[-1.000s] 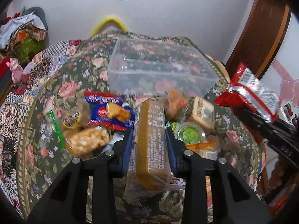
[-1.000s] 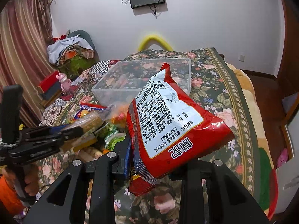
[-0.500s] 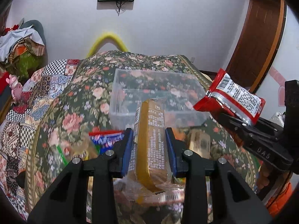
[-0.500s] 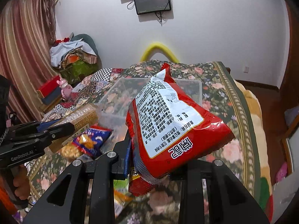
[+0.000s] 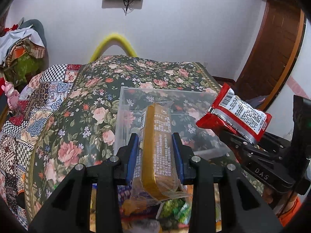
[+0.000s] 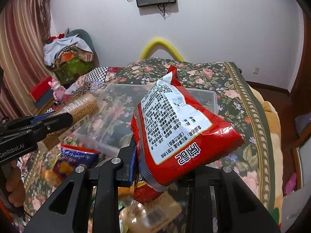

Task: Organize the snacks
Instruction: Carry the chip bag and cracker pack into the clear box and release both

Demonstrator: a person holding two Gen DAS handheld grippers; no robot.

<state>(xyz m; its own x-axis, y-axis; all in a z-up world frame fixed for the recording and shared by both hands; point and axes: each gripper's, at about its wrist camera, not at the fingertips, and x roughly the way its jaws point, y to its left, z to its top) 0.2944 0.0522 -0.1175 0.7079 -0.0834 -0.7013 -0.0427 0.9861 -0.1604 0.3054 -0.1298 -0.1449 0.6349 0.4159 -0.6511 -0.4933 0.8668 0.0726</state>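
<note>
While the left gripper (image 5: 155, 151) clamps a cracker sleeve (image 5: 157, 147) whose long axis runs straight ahead toward the clear bin (image 5: 167, 95), the right gripper (image 6: 157, 161) pinches a red packet (image 6: 180, 128), tilted up-left. Only the right view shows loose snacks (image 6: 75, 159) below the sleeve.

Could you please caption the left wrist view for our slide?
Left gripper holds a cracker sleeve before the clear bin; right gripper holds a red packet.
</note>
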